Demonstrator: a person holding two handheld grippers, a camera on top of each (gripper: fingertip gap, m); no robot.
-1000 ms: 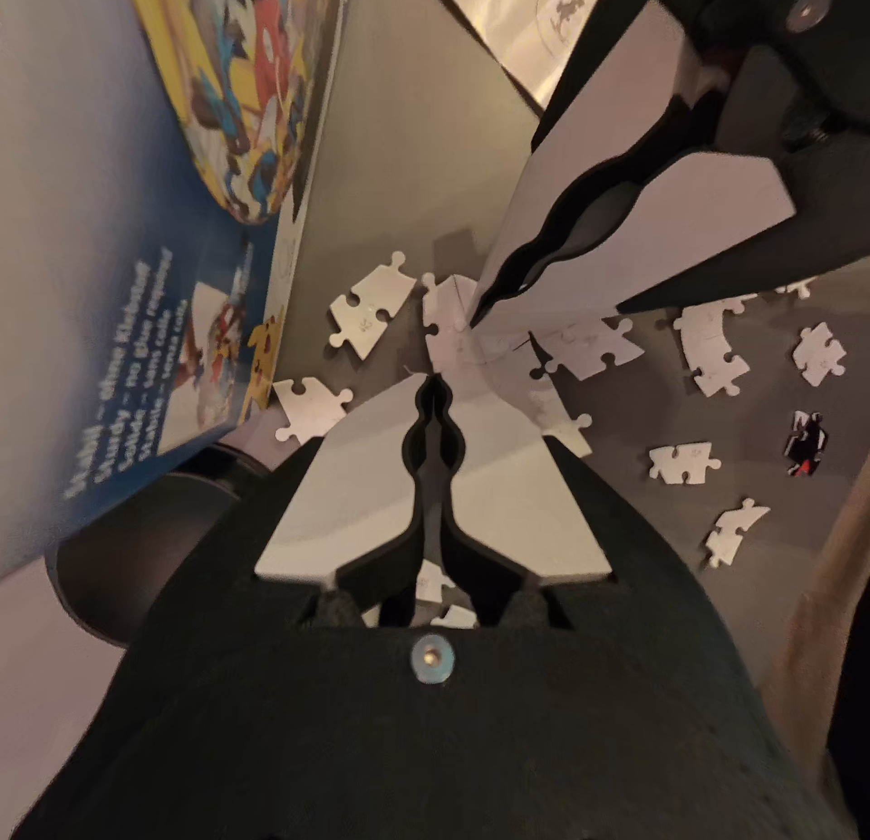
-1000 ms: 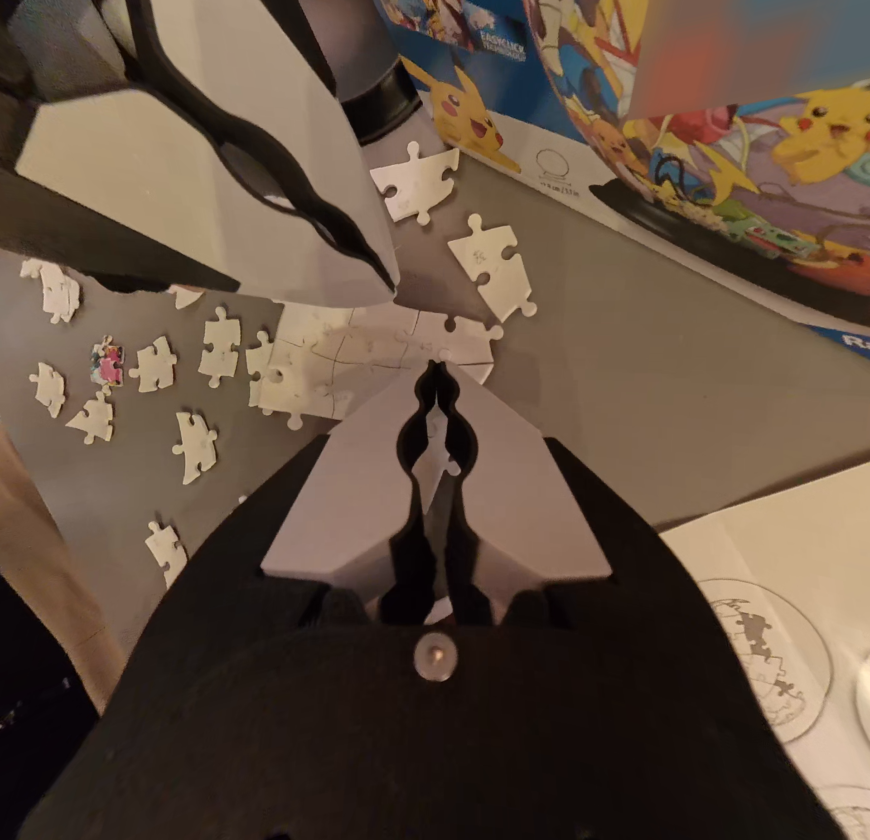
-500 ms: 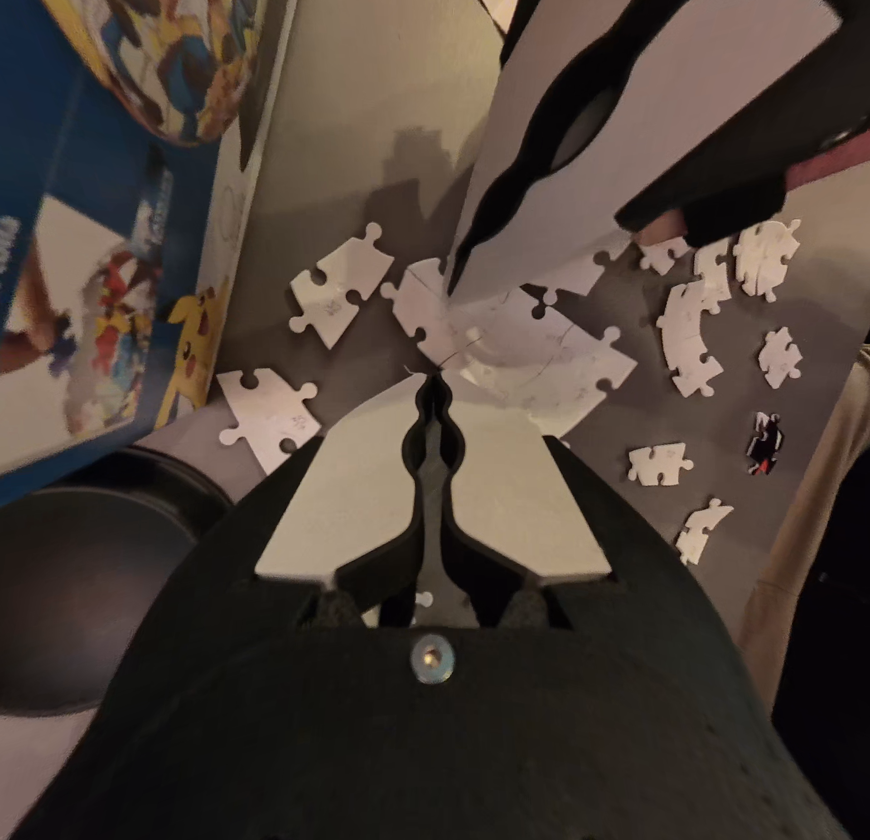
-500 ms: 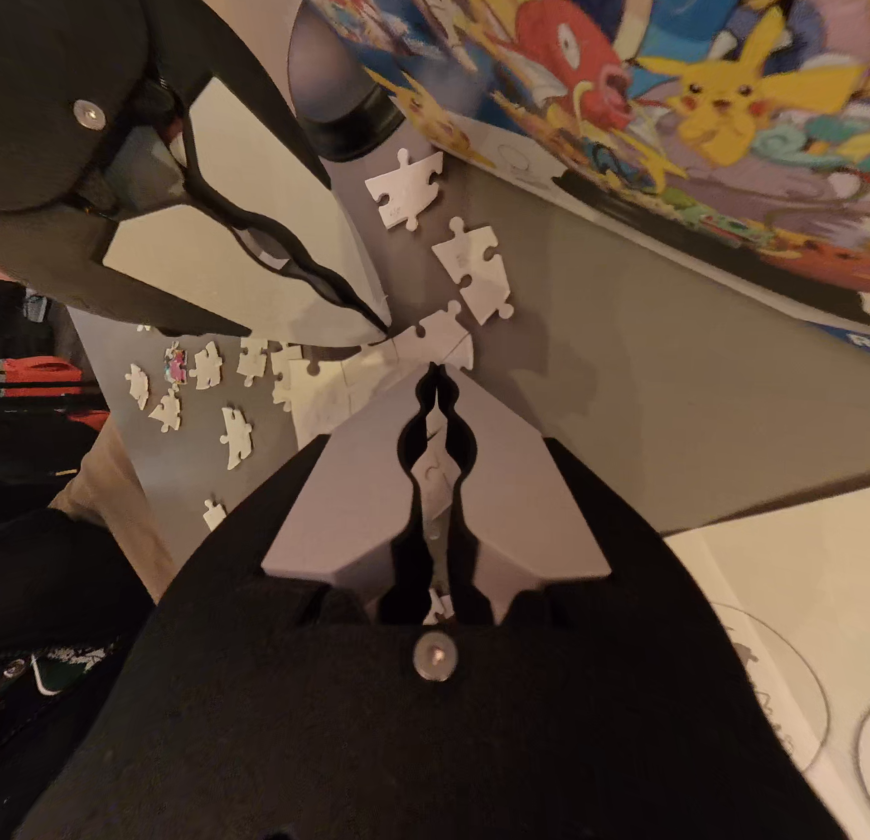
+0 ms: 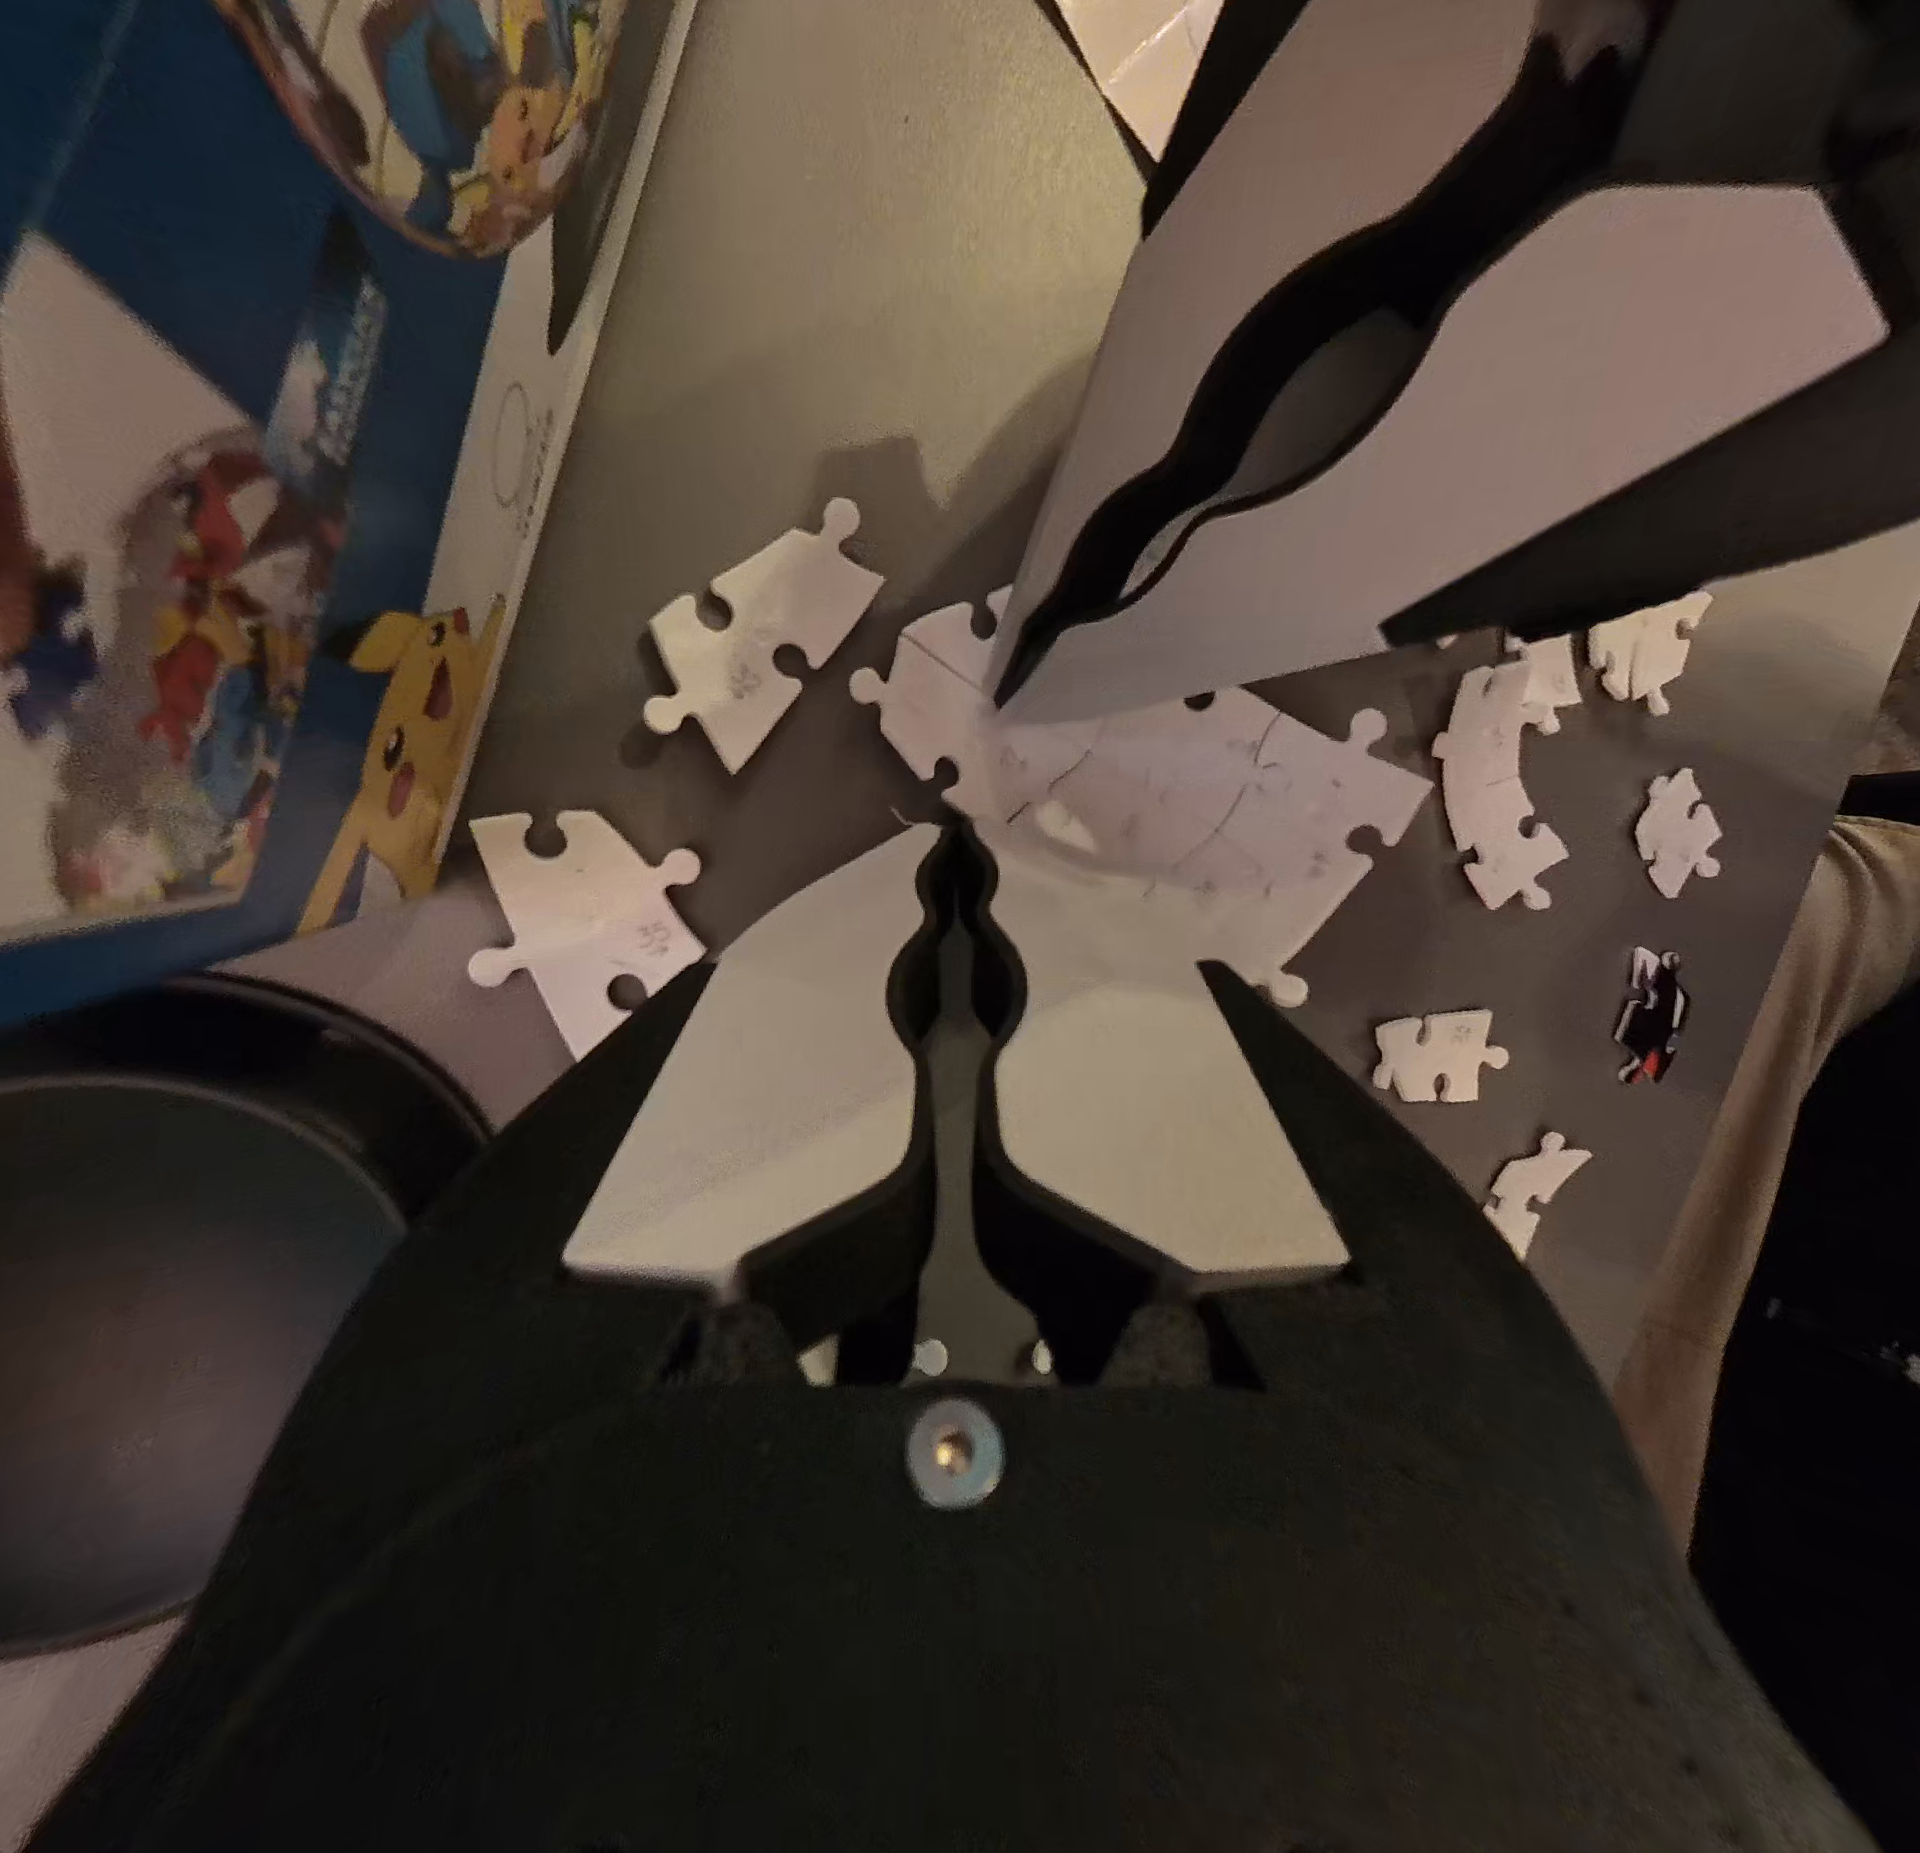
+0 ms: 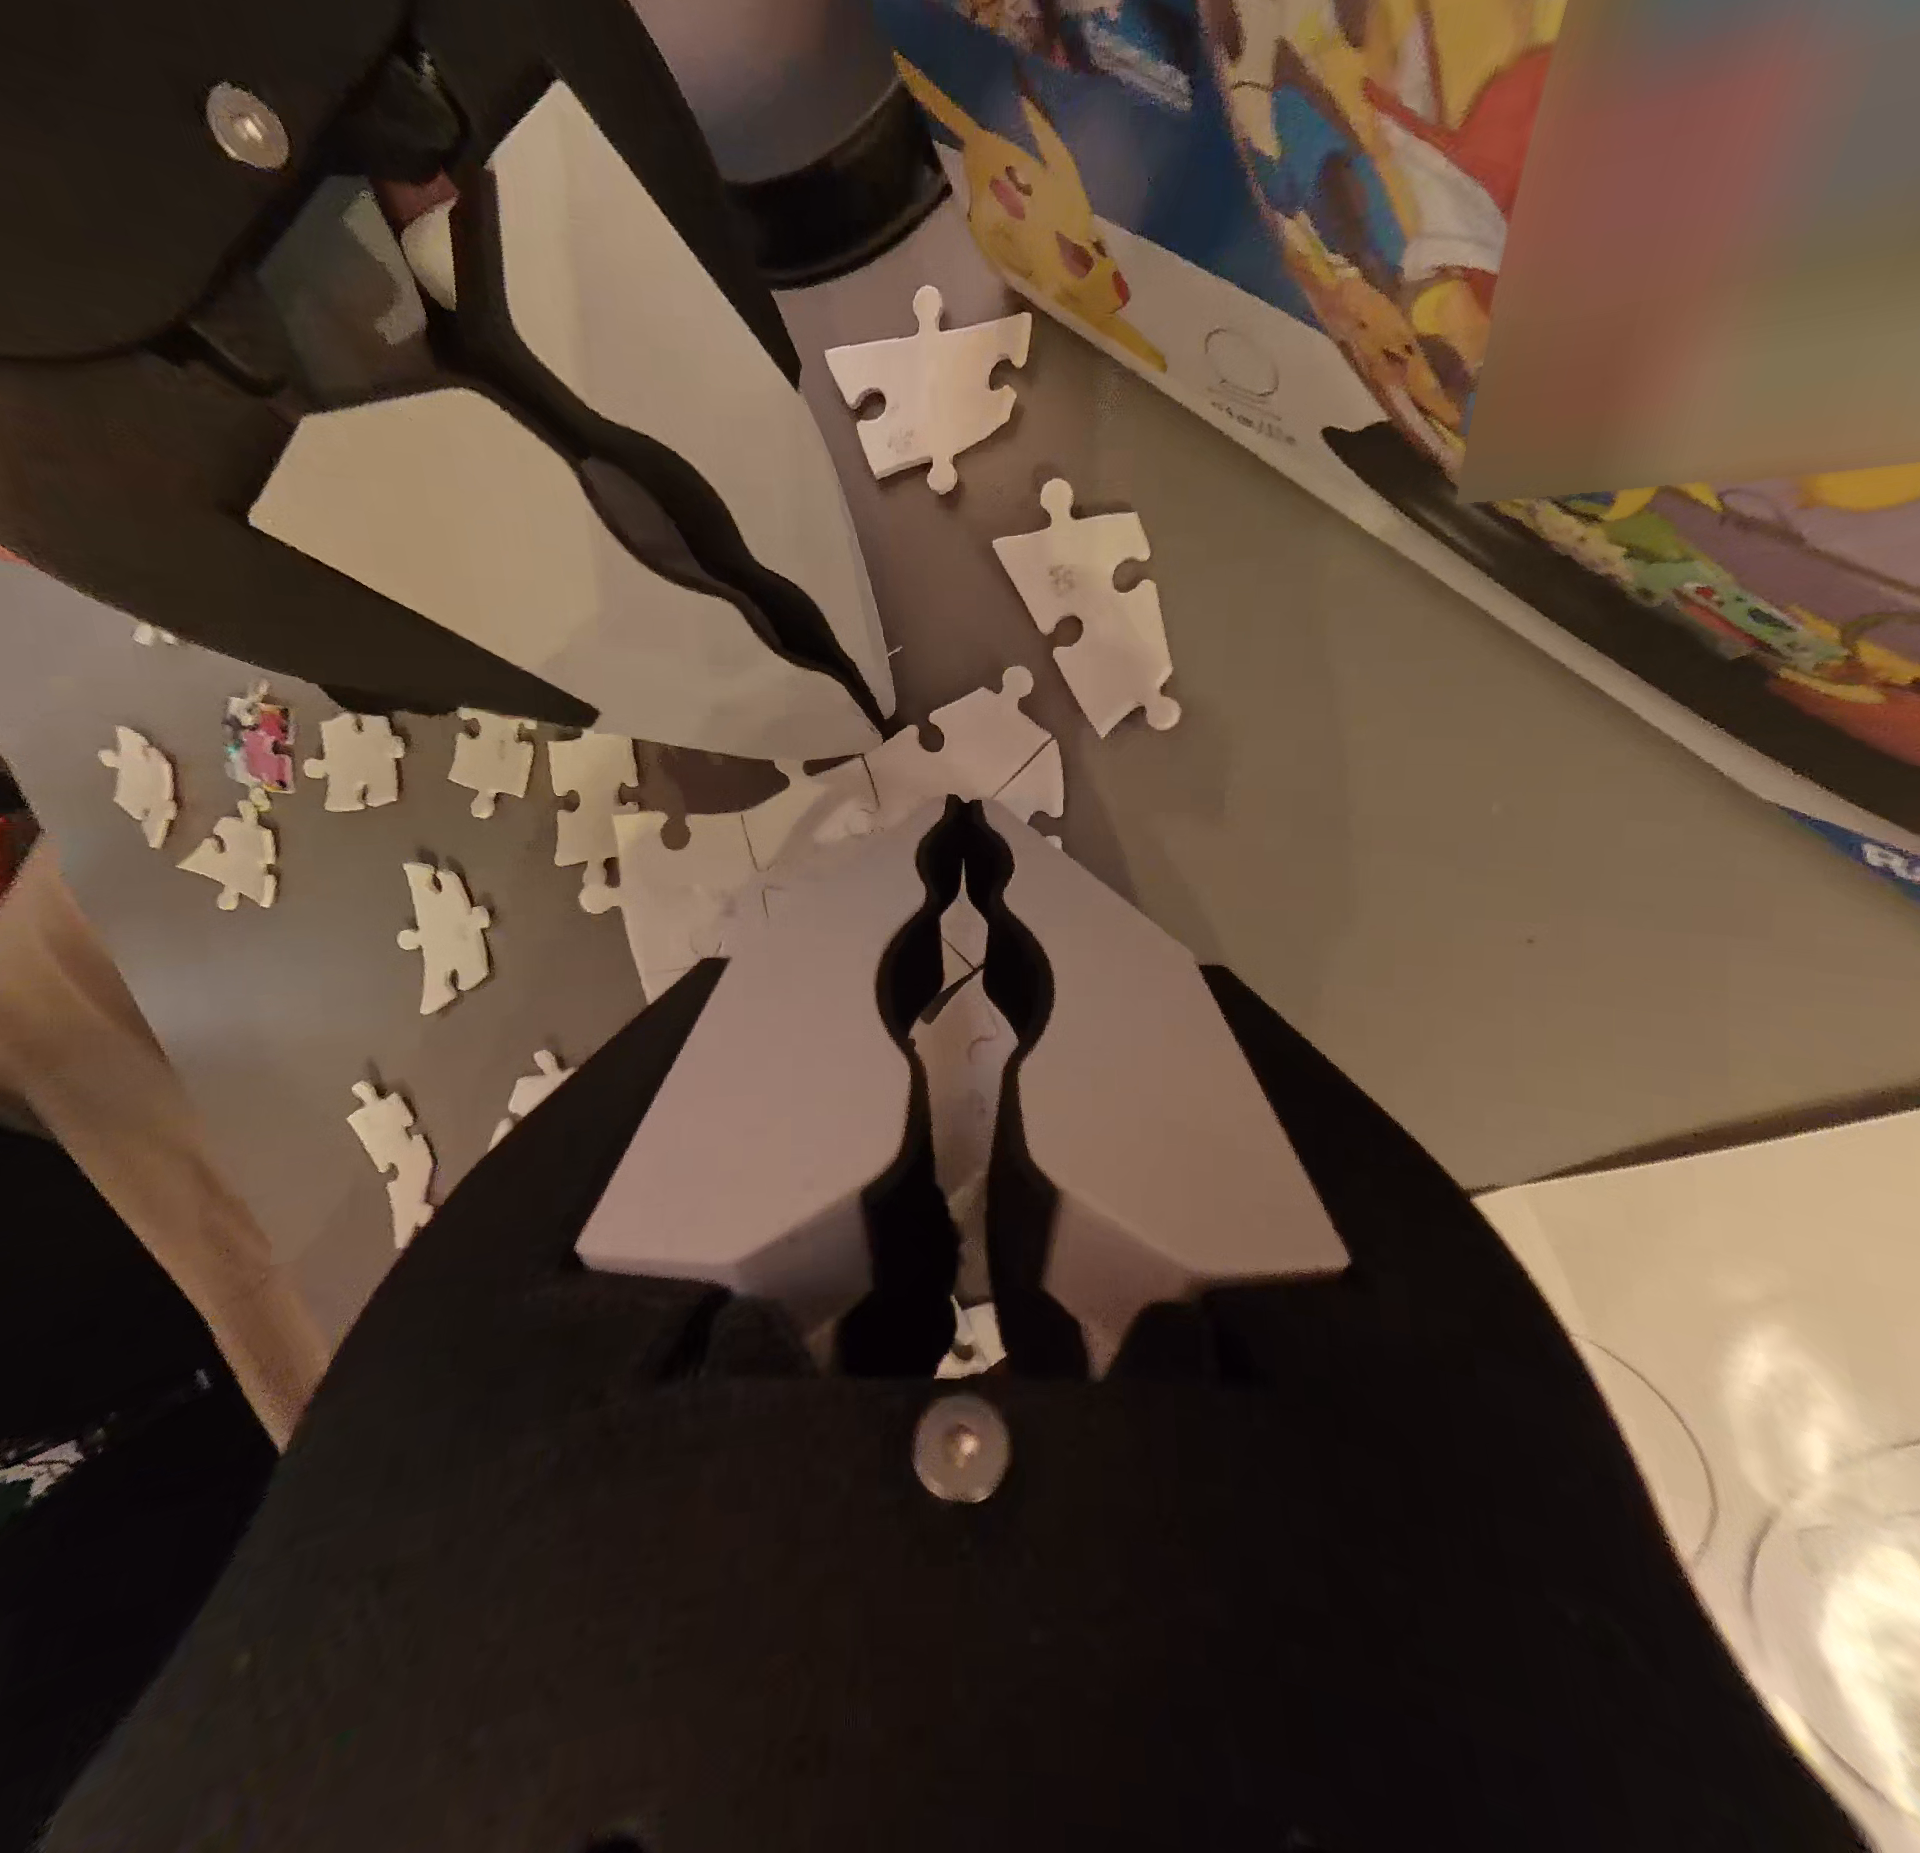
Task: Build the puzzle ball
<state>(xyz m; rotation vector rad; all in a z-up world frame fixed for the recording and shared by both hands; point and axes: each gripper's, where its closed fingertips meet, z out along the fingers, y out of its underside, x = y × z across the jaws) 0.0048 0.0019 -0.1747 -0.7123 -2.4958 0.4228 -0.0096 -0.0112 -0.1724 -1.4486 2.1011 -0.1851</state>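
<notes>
Far left in the left wrist view, the blue puzzle box [image 5: 197,515] stands on edge against the grey table [image 5: 831,276], picture side out, likely kept there as the reference for the finished ball. Whether anything is inside it cannot be told. Below it sits a dark round dish [image 5: 156,1315], blurred, its contents hidden.

Moving in, two loose white pieces [image 5: 764,660] lie face down just off the box, apart from each other and from the main work, probably set aside as next candidates.

Now the centre: the joined patch of pieces [image 5: 1195,785], a curved white fan lying blank side up on the table, and this is the task's thing so far, only a small part of a ball. The left gripper [image 5: 958,835] has its jaws closed down to a thin slit, tips at the patch's near edge; whether they pinch that edge or just press against it cannot be told. The right gripper [image 5: 1013,683] comes in from above right, jaws likewise nearly together, tip touching the patch's far left corner. My read: one steadies while the other presses a seam home.

Right of that, a curved strip of joined pieces [image 5: 1496,785] and scattered singles [image 5: 1439,1055] wait, one showing its printed face [image 5: 1652,1014].

In the right wrist view, a white sheet [image 6: 1704,1315] lies at the near right.
</notes>
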